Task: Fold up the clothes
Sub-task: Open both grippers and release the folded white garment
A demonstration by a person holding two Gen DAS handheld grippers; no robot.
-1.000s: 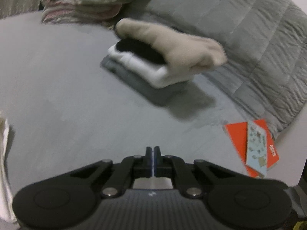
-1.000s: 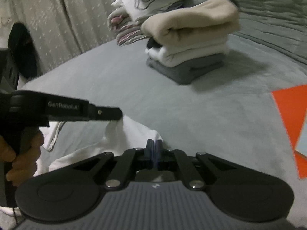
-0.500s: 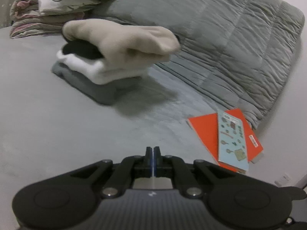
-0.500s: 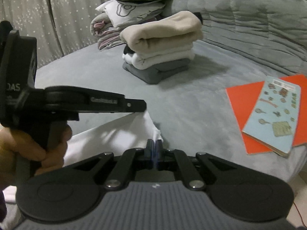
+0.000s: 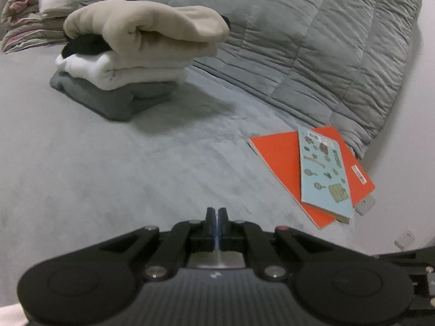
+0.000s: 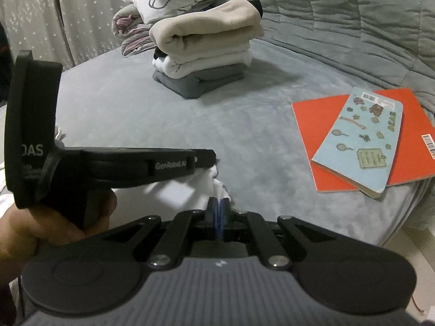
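Both your grippers pinch one crumpled white cloth garment (image 6: 201, 187) over the grey bedsheet (image 6: 244, 135). Your left gripper (image 6: 213, 159) clamps a raised corner; your right gripper (image 6: 218, 206) has its fingers pressed together on the bunched edge just beside it. Limp and wrinkled, the cloth trails down toward your left hand (image 6: 35, 228).

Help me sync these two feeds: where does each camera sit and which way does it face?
Left wrist: on the left hand-held gripper, facing the folded stack and books; only its shut fingers show.
Right wrist: on the right hand-held gripper, pinching white cloth; the left hand-held gripper and a hand cross its left side.
Shared: stack, books, grey bed.
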